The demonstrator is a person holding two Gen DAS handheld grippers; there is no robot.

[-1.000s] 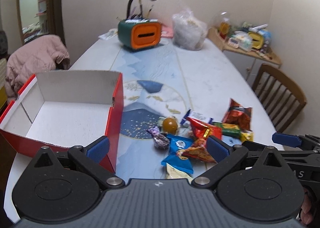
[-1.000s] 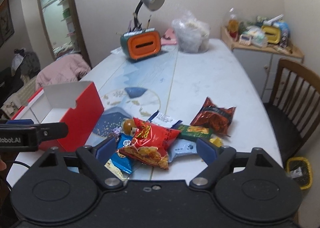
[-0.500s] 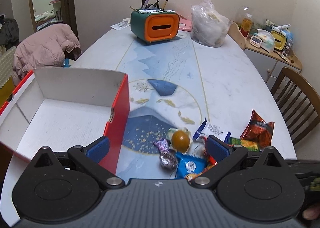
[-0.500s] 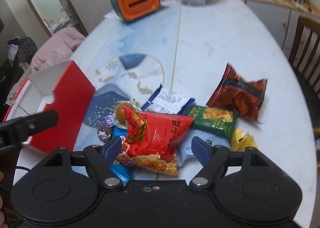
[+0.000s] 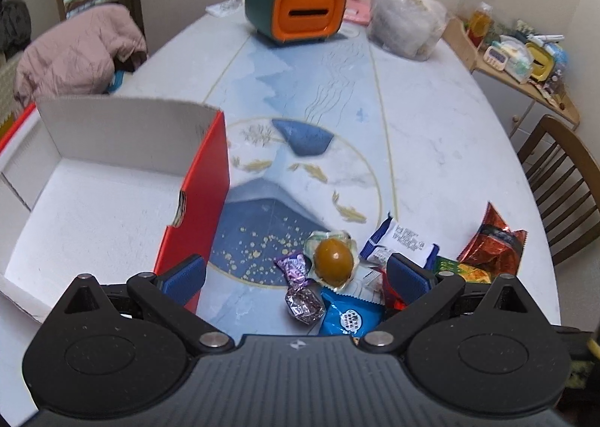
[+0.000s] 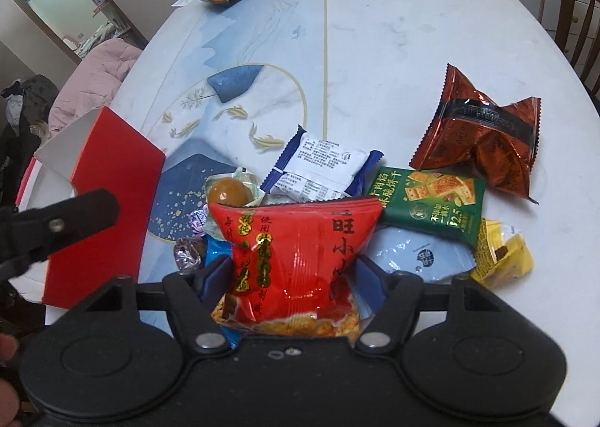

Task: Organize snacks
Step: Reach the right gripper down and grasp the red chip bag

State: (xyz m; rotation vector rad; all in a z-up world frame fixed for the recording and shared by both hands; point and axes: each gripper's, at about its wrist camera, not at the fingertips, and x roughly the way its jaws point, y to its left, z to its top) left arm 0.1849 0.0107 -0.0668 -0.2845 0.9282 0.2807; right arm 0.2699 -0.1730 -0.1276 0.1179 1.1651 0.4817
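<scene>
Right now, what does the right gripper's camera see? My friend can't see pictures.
The right gripper has just been closing on a red snack bag, pads at its sides. More snack packets lie beyond it on the table, with a red box to the left.

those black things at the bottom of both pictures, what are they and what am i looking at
They are two hand-held claws, one in each of a person's hands, each with a camera looking out along its fingers. One picture is from the left claw, the other from the right claw. Both look down on a table with a pile of snacks beside an open red box. The left claw is open, holding nothing, above a wrapped egg and candy. The right claw's jaws have just been closing around a red bag, and its blue pads now press the bag's sides.
</scene>
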